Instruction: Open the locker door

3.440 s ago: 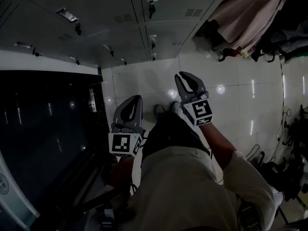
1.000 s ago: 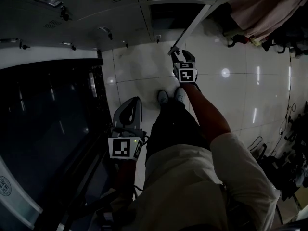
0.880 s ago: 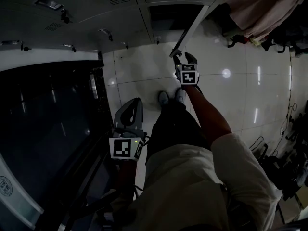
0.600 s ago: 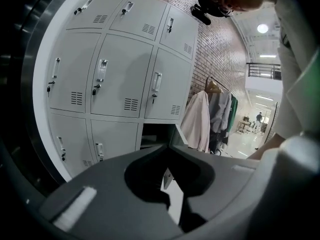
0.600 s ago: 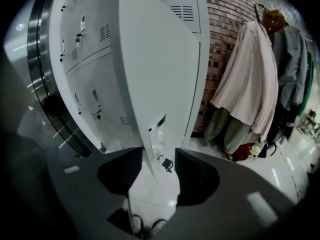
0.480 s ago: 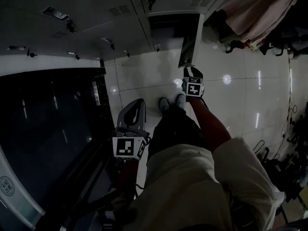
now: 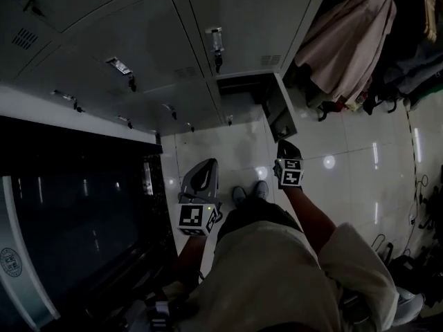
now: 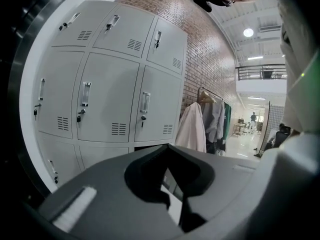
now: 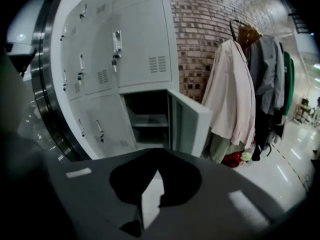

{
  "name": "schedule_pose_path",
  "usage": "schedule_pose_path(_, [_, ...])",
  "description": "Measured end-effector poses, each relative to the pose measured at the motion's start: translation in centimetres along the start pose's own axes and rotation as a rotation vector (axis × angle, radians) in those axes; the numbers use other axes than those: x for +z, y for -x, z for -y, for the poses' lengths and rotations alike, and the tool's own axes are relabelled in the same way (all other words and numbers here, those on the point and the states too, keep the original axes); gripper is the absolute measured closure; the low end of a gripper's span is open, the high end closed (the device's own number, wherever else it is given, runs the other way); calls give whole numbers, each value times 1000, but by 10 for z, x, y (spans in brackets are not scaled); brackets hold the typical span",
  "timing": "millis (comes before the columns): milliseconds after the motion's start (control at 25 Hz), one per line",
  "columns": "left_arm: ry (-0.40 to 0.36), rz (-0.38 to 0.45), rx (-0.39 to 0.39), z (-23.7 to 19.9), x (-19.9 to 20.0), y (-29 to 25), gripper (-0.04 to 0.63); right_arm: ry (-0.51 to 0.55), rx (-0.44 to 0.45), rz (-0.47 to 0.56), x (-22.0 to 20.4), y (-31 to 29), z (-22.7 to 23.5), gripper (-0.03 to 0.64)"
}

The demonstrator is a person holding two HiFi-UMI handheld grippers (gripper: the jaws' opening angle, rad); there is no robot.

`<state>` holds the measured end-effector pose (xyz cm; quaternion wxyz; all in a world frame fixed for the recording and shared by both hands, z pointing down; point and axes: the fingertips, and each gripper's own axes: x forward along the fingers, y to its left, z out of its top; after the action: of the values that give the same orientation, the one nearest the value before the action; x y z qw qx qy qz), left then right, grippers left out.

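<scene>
With the door (image 9: 192, 119) swung wide on the low right locker (image 7: 239, 88), the right gripper (image 7: 286, 147), jaws pressed together on nothing, should back away without nudging it shut, while the left gripper (image 7: 204, 168), likewise closed and empty, keeps clear.

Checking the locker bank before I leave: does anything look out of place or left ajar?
Only one thing: the locker door at the lower right end, next to the hanging coat, stands open, showing a shelf inside; every other door visible is closed. Nothing looks spilled or damaged.
</scene>
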<state>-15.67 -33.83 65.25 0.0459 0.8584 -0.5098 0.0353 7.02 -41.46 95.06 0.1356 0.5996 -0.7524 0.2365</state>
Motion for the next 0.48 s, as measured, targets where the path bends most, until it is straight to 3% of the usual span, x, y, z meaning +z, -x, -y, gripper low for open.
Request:
schedule_pose_path(200, [-25, 18, -18, 8, 50, 3, 526, -23, 96, 222, 120, 105, -45, 617])
schedule_pose_path(480, [-62, 65, -25, 27, 121, 21, 526, -36, 228, 405, 253, 226, -96, 616])
